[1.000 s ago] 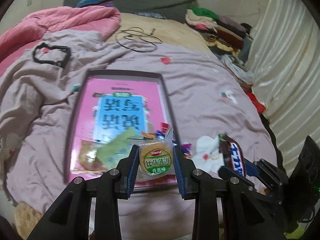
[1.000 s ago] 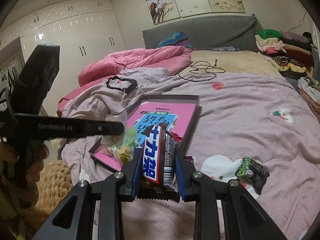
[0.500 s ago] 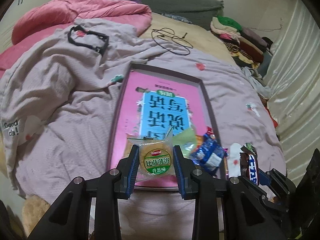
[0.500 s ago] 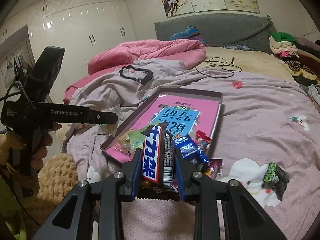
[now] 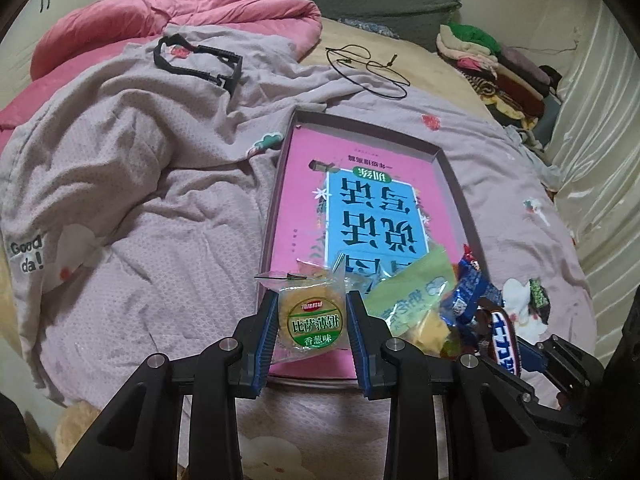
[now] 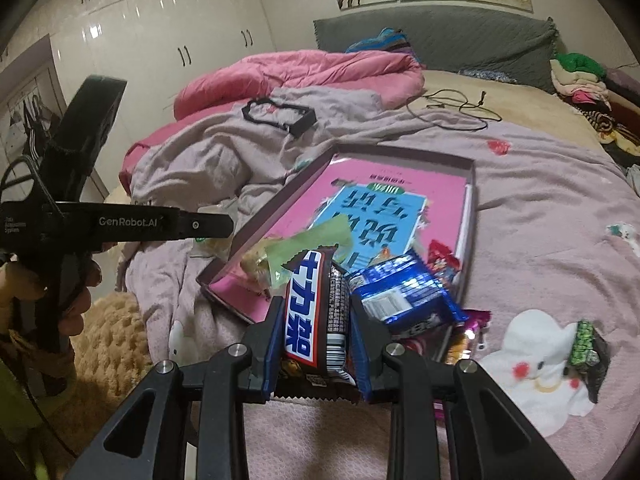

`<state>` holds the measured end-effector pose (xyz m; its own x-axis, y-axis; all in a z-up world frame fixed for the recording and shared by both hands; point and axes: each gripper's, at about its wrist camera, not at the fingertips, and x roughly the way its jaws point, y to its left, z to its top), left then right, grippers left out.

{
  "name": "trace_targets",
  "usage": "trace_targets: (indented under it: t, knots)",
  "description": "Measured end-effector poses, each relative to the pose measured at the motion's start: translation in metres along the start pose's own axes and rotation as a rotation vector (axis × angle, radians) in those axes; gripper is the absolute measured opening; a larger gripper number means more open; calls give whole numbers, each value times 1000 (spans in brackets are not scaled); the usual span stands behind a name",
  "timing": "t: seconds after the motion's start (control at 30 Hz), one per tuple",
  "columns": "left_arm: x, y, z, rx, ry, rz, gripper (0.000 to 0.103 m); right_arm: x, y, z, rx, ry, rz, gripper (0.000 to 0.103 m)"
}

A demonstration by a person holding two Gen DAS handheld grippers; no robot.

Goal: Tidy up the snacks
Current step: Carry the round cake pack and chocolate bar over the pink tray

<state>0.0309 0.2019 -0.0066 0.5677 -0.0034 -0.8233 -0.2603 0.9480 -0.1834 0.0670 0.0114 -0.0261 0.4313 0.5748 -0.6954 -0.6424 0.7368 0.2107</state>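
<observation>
Clamping a biscuit packet [image 5: 313, 323], the left tongs [image 5: 312, 330] hang over the tray's [image 5: 450, 168] near edge on the bed [image 5: 160, 216]. Right tongs [image 6: 316, 316] are clamped on a chocolate bar [image 6: 306, 308] beside a blue packet [image 6: 400, 296].

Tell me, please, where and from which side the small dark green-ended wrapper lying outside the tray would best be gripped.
The dark wrapper lies flat on the blanket, right of the tray. Probably come from above and pinch across its narrow middle, one finger on each long edge: it looks thin, with nothing pressing on it.

Bed [image 5: 460, 120]: lilac blanket [image 5: 140, 200] left, pink quilt [image 5: 180, 12] far, tray [image 5: 448, 168] mid, cable [image 5: 368, 66] far, clothes [image 5: 492, 64] far right.
</observation>
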Motion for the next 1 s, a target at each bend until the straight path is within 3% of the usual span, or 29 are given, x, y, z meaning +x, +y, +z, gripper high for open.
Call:
trace_targets:
  t: [0.23, 1.0]
  knots:
    - [6, -2, -3, 20, 9, -8, 34, 14, -4, -3, 7, 30, -19, 30]
    - [23, -32, -18, 112, 38, -12, 34, 40, -10, 17, -22, 15, -90, 30]
